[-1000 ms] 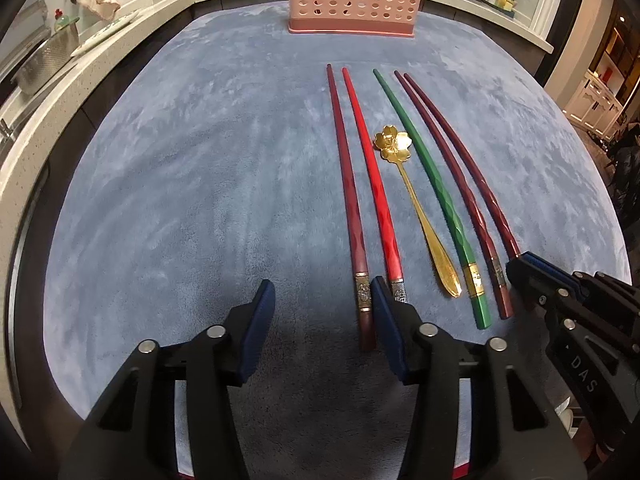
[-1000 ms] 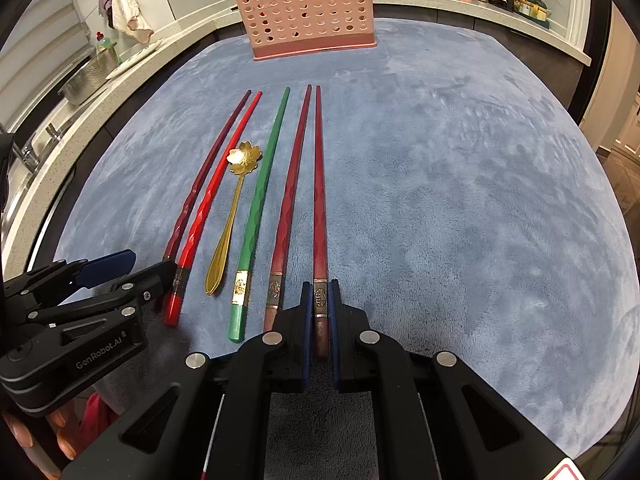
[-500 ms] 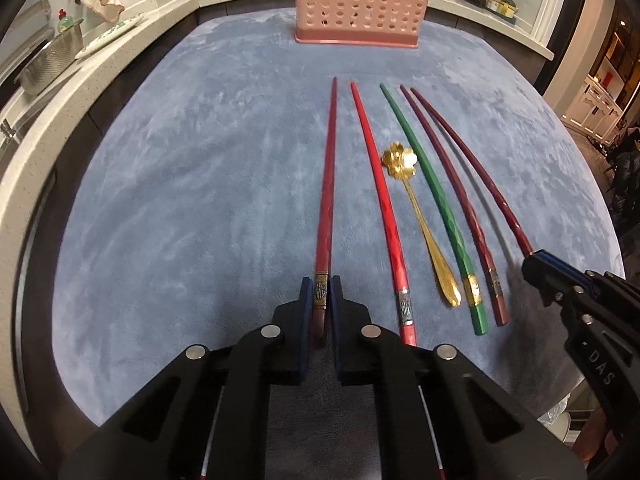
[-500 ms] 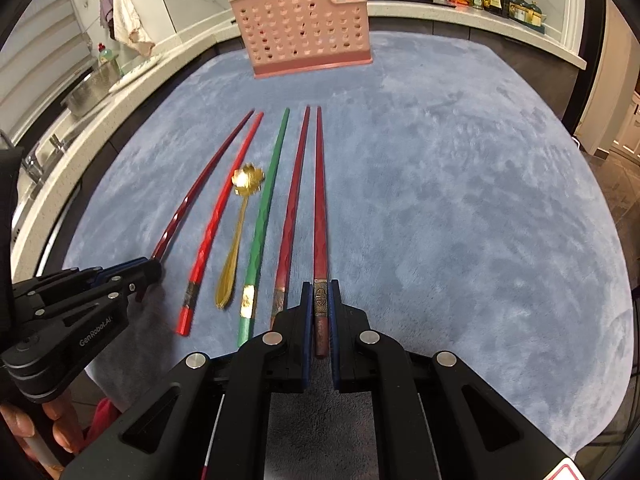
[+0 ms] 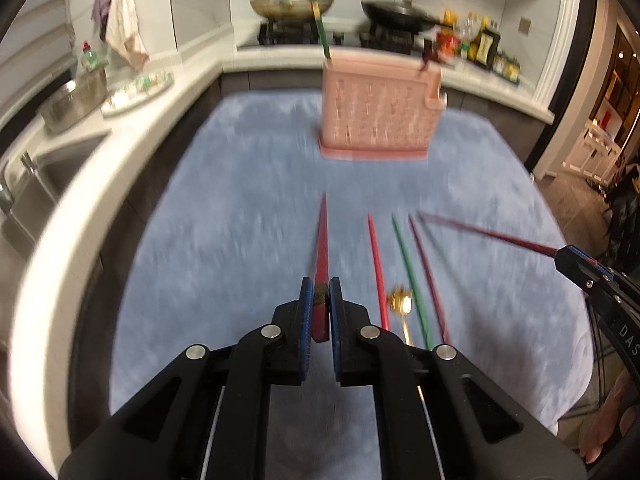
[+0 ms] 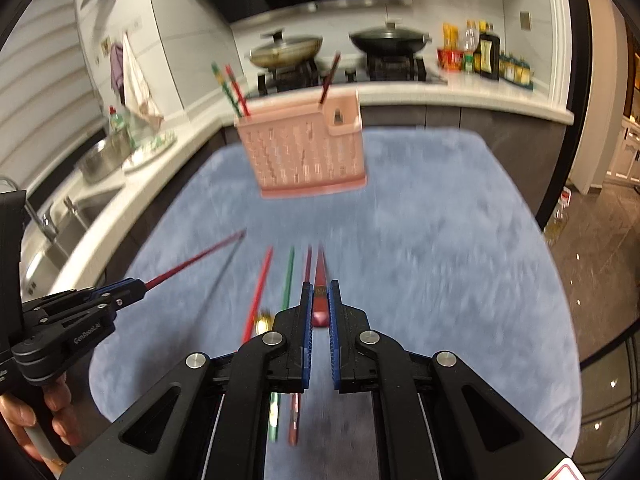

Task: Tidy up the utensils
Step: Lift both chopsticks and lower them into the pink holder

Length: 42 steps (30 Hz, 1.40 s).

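A dark red chopstick (image 5: 321, 248) is being clamped at its banded end by the left gripper (image 5: 320, 300), its tip aiming toward twelve o'clock. Another dark red chopstick (image 6: 320, 280) is being gripped the same way by the right gripper (image 6: 319, 300). At four o'clock from the left gripper, a red chopstick (image 5: 376, 264), a gold spoon (image 5: 401, 304), a green chopstick (image 5: 410, 276) and a maroon chopstick (image 5: 428, 280) are lying on the blue mat (image 5: 240, 220). Farther off at twelve o'clock, green, red and dark chopsticks are being held upright in a pink perforated basket (image 6: 304, 152). "GenRobot.AI" is being shown on the left gripper's body in the right wrist view.
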{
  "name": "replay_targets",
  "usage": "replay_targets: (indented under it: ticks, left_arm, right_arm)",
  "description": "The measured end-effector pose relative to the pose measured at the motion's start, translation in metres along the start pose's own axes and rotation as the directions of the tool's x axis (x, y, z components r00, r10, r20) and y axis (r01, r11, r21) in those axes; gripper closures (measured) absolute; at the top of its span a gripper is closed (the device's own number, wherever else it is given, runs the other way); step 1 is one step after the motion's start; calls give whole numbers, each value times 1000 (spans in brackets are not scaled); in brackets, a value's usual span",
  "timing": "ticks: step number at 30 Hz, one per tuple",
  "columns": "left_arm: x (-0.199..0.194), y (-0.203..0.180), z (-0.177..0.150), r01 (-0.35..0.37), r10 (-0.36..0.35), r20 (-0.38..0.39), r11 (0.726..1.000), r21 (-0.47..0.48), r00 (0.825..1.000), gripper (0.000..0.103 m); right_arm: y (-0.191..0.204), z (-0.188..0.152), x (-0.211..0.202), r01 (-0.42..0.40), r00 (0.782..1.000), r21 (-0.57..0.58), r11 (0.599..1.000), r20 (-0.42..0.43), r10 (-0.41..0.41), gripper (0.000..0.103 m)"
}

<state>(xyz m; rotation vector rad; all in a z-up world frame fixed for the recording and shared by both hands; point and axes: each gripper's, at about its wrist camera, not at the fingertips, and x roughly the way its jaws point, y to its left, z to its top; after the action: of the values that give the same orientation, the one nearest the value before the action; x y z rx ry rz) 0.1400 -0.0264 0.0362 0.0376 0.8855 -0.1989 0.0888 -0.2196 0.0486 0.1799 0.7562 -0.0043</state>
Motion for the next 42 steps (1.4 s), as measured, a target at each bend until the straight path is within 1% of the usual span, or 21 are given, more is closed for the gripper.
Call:
replay_targets:
  ticks: [5, 11, 16, 20, 26, 29, 31, 35, 38, 40, 42]
  left_arm:
    - [-17, 3, 42, -3, 3, 84, 1000, -1, 996, 96]
    - [-31, 1, 94, -7, 6, 172, 1000, 4, 985, 96]
    - [-35, -1, 126, -1, 0, 211, 1000, 6, 977, 96]
    - [-36, -3, 156, 13, -14, 233, 1000, 6, 972, 96]
    - [-46, -4, 208, 36, -34, 297, 999, -2, 954, 96]
    - [-54, -3, 237, 42, -36, 344, 999, -10, 938, 96]
    - [-55, -2, 255, 45, -36, 364, 999, -17, 931, 96]
    - [-54, -4, 284, 68, -50, 389, 997, -31, 920, 96]
    - [-50, -8, 297, 71, -53, 404, 997, -28, 913, 96]
    - [-43, -11, 303, 67, -52, 406, 998, -22, 912, 96]
    - [-32, -15, 306, 61, -49, 395, 998, -17, 917, 96]
  right_arm:
    - [-2, 41, -7, -17, 997, 6, 1000, 73, 17, 96]
    - [-2, 85, -7, -33, 991, 4, 999, 132, 32, 96]
    - [-1, 118, -2, -39, 984, -2, 999, 171, 39, 96]
    - [-2, 146, 0, -61, 977, 4, 998, 204, 59, 96]
    - [1, 203, 4, -81, 958, 10, 997, 276, 75, 96]
    - [4, 231, 6, -74, 948, 6, 997, 310, 68, 96]
    - [6, 251, 11, -71, 941, 2, 997, 332, 66, 96]
    - [12, 278, 24, -74, 934, -2, 997, 350, 70, 96]
    - [17, 287, 38, -64, 937, -10, 998, 344, 64, 96]
    - [17, 290, 54, -59, 942, -8, 998, 329, 58, 96]
    - [15, 288, 68, -62, 950, 1, 998, 305, 58, 96]
